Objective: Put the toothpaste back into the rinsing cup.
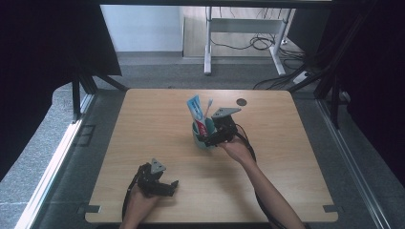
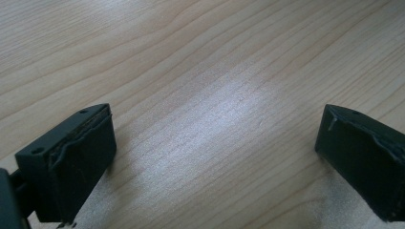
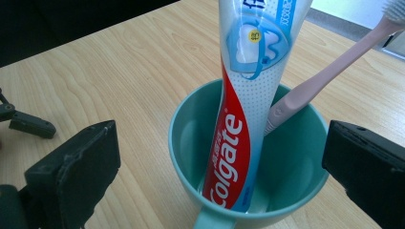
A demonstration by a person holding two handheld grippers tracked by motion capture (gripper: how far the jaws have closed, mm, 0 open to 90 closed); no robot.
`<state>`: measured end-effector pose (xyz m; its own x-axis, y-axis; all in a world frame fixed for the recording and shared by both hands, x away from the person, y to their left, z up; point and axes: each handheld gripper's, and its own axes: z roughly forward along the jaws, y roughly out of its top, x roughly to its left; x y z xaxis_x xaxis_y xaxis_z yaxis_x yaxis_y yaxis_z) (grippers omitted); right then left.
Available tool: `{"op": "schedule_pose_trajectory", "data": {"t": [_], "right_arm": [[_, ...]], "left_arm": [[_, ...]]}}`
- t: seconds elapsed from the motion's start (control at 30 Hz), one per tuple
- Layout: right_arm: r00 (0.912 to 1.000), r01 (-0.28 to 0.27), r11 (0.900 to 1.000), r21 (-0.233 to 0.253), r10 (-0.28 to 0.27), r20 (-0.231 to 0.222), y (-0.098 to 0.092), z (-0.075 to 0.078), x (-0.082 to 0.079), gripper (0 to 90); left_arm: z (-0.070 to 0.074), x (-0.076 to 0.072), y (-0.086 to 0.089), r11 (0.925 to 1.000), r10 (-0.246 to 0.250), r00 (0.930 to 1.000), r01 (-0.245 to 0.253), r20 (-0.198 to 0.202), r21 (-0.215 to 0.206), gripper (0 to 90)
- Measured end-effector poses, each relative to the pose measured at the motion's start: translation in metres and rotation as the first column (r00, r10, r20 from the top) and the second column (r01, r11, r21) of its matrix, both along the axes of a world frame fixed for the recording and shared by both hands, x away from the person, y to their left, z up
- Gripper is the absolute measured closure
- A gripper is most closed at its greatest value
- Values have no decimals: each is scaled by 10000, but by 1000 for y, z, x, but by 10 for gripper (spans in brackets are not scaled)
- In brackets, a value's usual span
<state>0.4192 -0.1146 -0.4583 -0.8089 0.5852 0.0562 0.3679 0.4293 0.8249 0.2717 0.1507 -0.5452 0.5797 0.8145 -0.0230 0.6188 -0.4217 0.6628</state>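
A red, white and blue toothpaste tube (image 3: 241,124) and pink toothbrush (image 3: 319,81) stand in a teal cup (image 3: 291,176) mid-table. The right gripper (image 3: 219,176) gapes around it, grasping nothing; the left gripper (image 2: 215,162) rests spread on the pale wooden table (image 1: 157,124), grey floor beyond.

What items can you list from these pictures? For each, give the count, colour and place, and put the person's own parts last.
cup: one, teal green, middle of the table
toothpaste tube: one, red, white and blue, upright in the cup
toothbrush: one, pink, leaning in the cup
table: one, light wood, centre
round dark disc: one, far edge of the table
desk frame: one, white, floor behind
left hand-held gripper: one, black, open, near edge
right hand-held gripper: one, black, open, at the cup
forearms: two, from the bottom
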Motion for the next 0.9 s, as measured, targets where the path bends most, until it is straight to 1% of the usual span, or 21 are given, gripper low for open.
{"op": "schedule_pose_trajectory", "data": {"t": [0.13, 0.33, 0.67, 0.73, 0.9], "right_arm": [[9999, -56, 9999, -92, 57, 91, -3, 2, -5, 0], [9998, -91, 9999, -64, 92, 174, -8, 3, -10, 0], [9998, -86, 9998, -158, 89, 166, -16, 2, -18, 0], [9998, -84, 9996, -254, 89, 179, -20, 1, -21, 0], [9998, -51, 9997, -246, 55, 181, -26, 0, -25, 0]], "left_arm": [[0, 0, 0, 10000, -26, 10000, 26, 8, 13, 2], [0, 0, 0, 10000, -11, 10000, 11, 5, 5, 2], [0, 0, 0, 10000, 36, 10000, -36, 0, -2, 2], [0, 0, 0, 10000, 57, 10000, -57, -18, -7, 2], [0, -1, 0, 10000, 77, 10000, -77, -24, -12, 3]]}}
